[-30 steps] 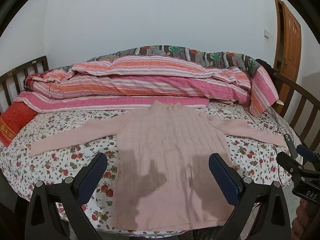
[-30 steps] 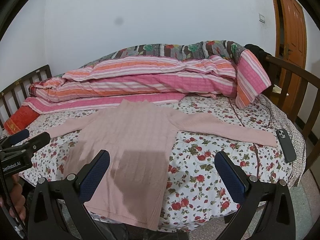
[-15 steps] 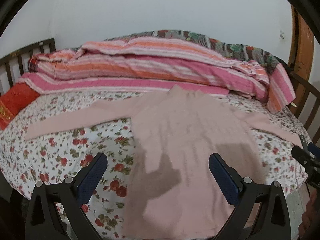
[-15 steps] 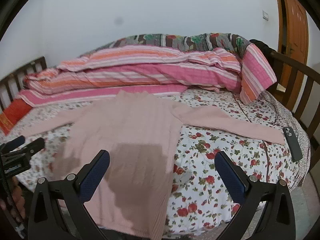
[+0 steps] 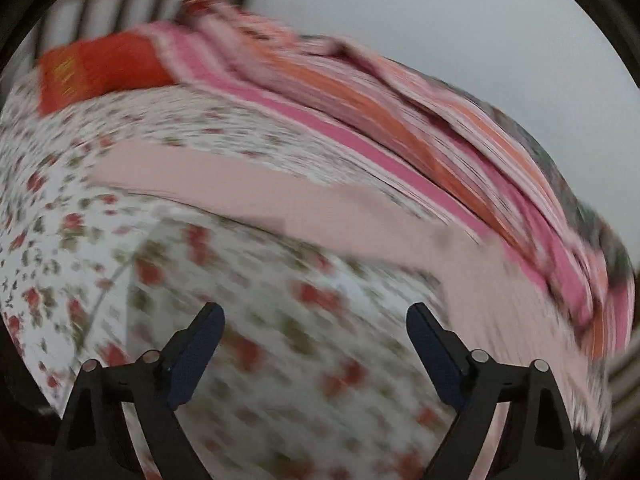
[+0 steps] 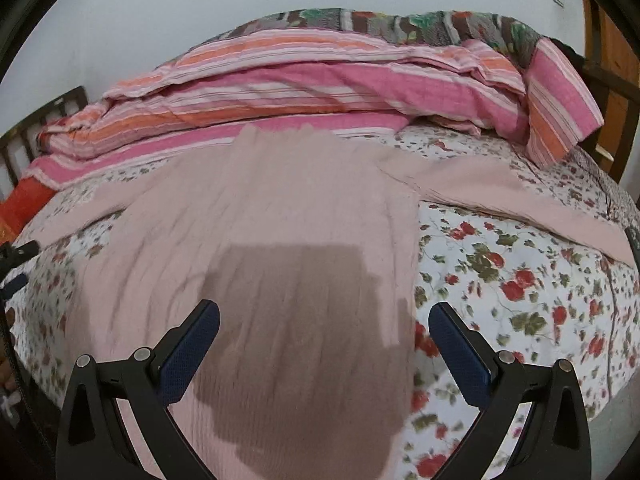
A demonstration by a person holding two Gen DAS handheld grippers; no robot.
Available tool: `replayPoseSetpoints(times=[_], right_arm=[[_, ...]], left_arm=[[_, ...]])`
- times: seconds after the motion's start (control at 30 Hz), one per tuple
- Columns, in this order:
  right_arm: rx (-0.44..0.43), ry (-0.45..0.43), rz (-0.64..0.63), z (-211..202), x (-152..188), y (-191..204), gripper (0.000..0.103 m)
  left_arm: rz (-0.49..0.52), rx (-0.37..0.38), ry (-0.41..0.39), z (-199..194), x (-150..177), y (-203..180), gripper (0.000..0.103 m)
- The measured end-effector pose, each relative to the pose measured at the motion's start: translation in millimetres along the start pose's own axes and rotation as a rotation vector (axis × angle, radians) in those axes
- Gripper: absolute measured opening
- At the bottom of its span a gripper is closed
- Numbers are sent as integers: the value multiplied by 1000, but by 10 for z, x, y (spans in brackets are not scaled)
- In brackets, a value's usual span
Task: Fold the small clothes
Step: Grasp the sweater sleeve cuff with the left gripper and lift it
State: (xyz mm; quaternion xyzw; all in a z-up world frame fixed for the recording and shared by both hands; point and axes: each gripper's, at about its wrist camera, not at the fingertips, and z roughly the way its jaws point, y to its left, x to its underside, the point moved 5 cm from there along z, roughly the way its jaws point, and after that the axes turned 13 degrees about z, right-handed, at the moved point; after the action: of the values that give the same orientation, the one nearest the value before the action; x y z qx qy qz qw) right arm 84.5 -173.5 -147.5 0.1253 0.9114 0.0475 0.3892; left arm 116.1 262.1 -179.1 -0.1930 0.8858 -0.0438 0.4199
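Observation:
A pale pink ribbed sweater [image 6: 280, 208] lies flat on the flowered bedsheet [image 6: 520, 280], with both sleeves spread out. My right gripper [image 6: 324, 316] hovers open over the sweater's lower body, close to its right side edge, and casts a dark shadow on the knit. The right sleeve [image 6: 500, 192] runs off to the right. The left wrist view is blurred and tilted. There my left gripper [image 5: 316, 320] hangs over bare sheet just short of the left sleeve [image 5: 248, 196]. Its jaws are closing, still wide apart, with nothing between them.
A pink and orange striped quilt [image 6: 320, 80] is heaped along the far side of the bed. A red pillow [image 5: 100, 68] lies at the left end below the wooden rails [image 5: 120, 0]. A dark phone [image 6: 634, 236] sits at the right edge, near a wooden door [image 6: 608, 40].
My left gripper swung left, rolled and dropped from over the sweater's body toward the left sleeve, and its jaws narrowed a little. My right gripper sank closer to the sweater.

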Motion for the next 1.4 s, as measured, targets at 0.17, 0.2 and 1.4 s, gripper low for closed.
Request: replayPoseSetpoints(times=[0.17, 0.2, 1.4], right_arm=[[-21, -38, -49, 54, -78, 181, 102], [-19, -46, -58, 52, -80, 200, 102], [-122, 43, 152, 334, -458, -1069, 88]], left_arm=[[-144, -48, 18, 294, -183, 670, 79], [-164, -47, 27, 374, -214, 781, 72], [379, 188, -188, 309, -1214, -2517, 7]])
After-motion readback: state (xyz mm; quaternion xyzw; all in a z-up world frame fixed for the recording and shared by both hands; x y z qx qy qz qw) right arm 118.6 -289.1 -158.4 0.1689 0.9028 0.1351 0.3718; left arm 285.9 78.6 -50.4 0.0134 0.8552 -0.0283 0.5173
